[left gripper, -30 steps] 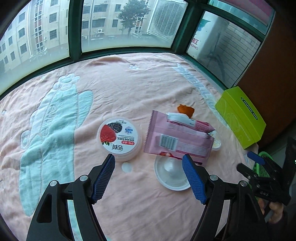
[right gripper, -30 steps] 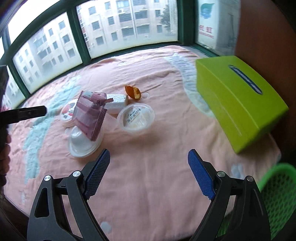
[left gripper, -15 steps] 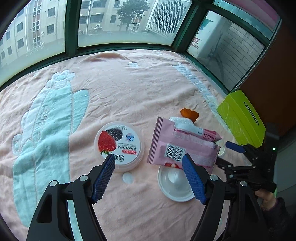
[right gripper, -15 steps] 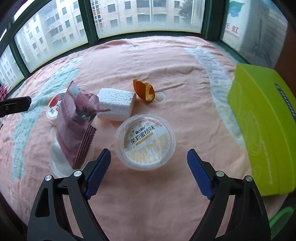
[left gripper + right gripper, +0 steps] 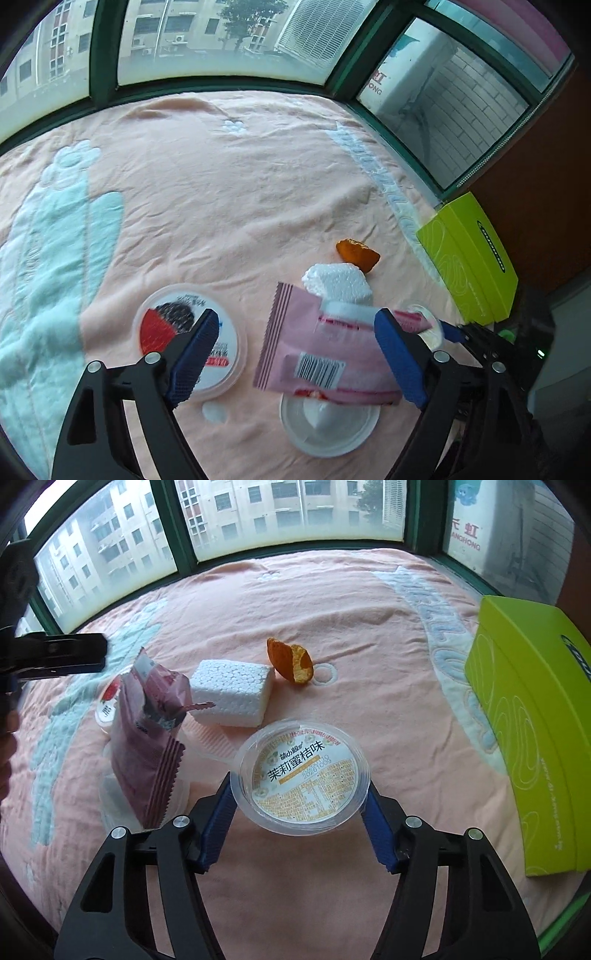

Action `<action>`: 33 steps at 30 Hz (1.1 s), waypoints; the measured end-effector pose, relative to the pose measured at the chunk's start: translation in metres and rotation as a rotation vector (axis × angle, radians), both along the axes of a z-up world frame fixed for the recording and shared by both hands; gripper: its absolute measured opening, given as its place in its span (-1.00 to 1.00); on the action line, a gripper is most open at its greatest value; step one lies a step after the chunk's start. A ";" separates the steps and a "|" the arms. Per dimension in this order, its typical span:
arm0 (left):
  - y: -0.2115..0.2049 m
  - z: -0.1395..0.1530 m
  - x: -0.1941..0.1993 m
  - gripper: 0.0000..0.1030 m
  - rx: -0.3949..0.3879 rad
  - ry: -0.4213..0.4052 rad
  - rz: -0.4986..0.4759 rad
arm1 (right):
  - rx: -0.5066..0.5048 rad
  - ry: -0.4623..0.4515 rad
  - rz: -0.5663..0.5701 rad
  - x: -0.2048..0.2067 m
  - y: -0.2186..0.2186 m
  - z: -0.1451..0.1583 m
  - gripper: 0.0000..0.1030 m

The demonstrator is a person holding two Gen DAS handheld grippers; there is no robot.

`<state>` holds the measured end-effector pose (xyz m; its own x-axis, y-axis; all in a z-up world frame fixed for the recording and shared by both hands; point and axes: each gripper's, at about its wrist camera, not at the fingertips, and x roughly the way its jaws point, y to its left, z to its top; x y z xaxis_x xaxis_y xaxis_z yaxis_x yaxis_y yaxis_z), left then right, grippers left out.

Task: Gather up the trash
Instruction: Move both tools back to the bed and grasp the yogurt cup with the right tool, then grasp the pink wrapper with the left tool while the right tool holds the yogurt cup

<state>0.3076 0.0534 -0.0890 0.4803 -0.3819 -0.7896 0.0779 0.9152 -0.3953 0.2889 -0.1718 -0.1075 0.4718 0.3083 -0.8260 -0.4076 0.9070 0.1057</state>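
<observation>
Since our right gripper (image 5: pixel 297 806) stands wide around the clear cup (image 5: pixel 302 775) at lower centre, apparently just touching, we should close gently; the left gripper (image 5: pixel 297 363) hangs wide too.

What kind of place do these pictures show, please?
Probably a bay-window nook in an upper-floor flat: green-framed windows curve around it, apartment blocks stand outside, and a pink blanket covers the sill, with a green tissue box on it.
</observation>
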 end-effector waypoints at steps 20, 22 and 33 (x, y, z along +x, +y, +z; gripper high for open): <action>-0.008 -0.043 0.034 0.71 -0.294 0.107 -0.182 | 0.082 -0.058 -0.060 -0.046 -0.028 0.034 0.24; -0.009 -0.044 0.032 0.47 -0.296 0.112 -0.181 | 0.087 -0.059 -0.068 -0.049 -0.030 0.035 0.24; -0.015 -0.023 -0.001 -0.39 -0.157 0.042 -0.151 | 0.106 -0.084 -0.099 -0.071 -0.043 0.046 0.24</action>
<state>0.3069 0.0388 -0.1119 0.3765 -0.5673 -0.7324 0.1903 0.8211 -0.5382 0.2176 -0.2153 -0.0619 0.5705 0.3398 -0.7477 -0.3280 0.9289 0.1719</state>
